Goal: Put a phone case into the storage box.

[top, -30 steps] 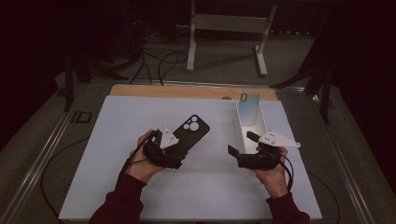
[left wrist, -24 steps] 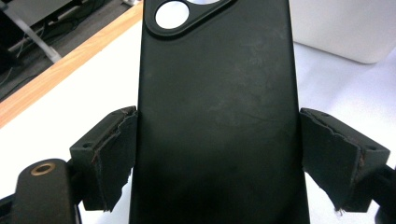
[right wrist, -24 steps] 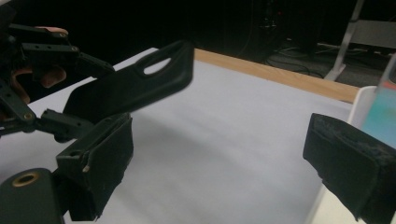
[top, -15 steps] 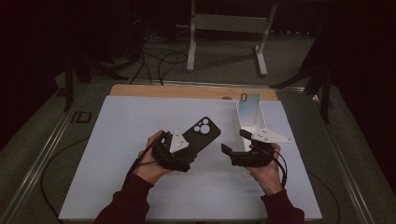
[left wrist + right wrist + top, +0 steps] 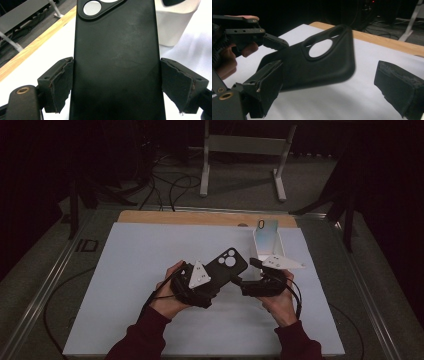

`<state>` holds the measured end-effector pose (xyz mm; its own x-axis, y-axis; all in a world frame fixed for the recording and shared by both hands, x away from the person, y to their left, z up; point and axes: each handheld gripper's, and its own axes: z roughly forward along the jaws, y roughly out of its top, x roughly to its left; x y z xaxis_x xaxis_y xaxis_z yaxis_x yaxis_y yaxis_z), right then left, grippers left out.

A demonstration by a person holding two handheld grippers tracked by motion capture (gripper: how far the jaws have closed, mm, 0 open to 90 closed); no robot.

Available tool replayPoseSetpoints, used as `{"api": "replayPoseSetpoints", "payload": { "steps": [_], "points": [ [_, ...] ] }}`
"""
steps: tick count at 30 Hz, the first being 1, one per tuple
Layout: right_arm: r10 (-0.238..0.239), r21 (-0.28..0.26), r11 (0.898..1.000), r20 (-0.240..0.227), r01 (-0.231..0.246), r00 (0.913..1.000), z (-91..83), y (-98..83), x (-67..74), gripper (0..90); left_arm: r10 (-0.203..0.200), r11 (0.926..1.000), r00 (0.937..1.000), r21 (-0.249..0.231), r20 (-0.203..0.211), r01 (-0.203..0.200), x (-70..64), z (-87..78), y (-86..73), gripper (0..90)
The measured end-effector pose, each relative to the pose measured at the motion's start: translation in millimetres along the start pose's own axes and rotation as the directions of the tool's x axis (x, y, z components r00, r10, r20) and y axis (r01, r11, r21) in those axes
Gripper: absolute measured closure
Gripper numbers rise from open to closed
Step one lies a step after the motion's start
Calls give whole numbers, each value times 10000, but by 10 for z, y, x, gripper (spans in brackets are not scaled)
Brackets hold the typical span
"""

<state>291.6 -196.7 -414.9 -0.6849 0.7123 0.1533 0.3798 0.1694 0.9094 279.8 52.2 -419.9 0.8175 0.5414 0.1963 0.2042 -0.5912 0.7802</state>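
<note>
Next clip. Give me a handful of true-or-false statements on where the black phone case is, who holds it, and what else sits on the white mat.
1. The left claw is shut on the black phone case, one pad on each long edge. True.
2. The phone case lies flat on the white mat. False: in the right gripper view it is held up off the mat, tilted.
3. The right claw is clamped on the case. False: its jaws stand open, the case's end is near one pad and the other pad is well clear.
4. A white box stands on the mat beyond the right hand. True.
5. The camera cutout sits at the case's free end, away from the left claw. True.
</note>
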Motion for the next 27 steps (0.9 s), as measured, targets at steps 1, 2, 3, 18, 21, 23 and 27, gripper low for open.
{"api": "replayPoseSetpoints", "payload": {
  "steps": [1, 2, 3, 18, 21, 23, 27],
  "points": [
    [38, 2, 10000, -45, -38, 10000, 5, 2, 2, 100, 13, 10000, 10000, -39, 51, -12, -8, 1, 7, 156],
    [61, -11, 10000, -90, -61, 9999, 9, 6, 3, 101, 65, 10000, 10000, -62, 58, -65, -17, 2, 16, 156],
    [80, -30, 10000, -140, -80, 9999, 12, 9, 5, 108, 72, 9999, 10000, -95, 44, -72, -29, 3, 25, 157],
    [836, 75, 9965, -1059, -833, 9908, 28, 12, 8, 429, 104, 9987, 9999, -491, 93, -99, -106, 51, 92, 155],
    [975, 96, 9952, -1378, -971, 9856, 20, 15, 5, 516, 127, 9988, 9999, -473, 72, -123, -113, 66, 91, 154],
    [933, 103, 9956, -1590, -928, 9829, 16, 23, 18, 586, 160, 9986, 9999, -504, -45, -162, -129, 74, 92, 153],
    [817, 175, 9967, -1907, -798, 9782, 18, 48, 65, 698, 284, 9986, 9994, -448, -183, -292, -153, 93, 92, 152]
  ]
}}
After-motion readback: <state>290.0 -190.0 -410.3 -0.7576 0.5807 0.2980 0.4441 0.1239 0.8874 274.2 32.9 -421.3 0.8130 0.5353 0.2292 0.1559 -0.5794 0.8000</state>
